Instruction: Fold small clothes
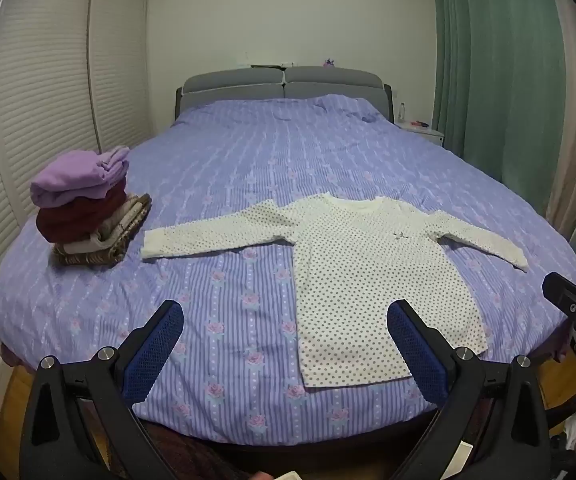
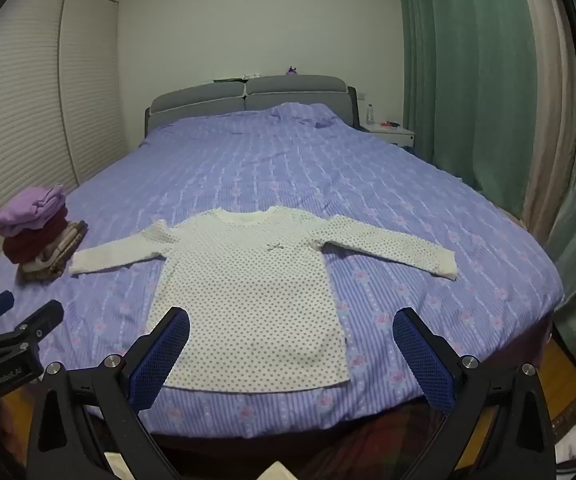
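The left gripper [image 2: 15, 332] body bears small white lettering, too blurred to read.

The small items on the nightstand [image 2: 392, 133] and along the headboard [image 2: 247, 92] are too small to identify.

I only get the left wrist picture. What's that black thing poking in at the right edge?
Observer: The right gripper. Its own camera shows its fingers wide apart, with nothing between them.
Operator: My finger hides part of the shirt's hem. Is it flat there?
Observer: Yes, the dotted shirt has a straight, flat hem on the bed.
Operator: Where's my gripper, seen from outside?
Observer: The left gripper hangs by the bed's near left edge, apart from the shirt.
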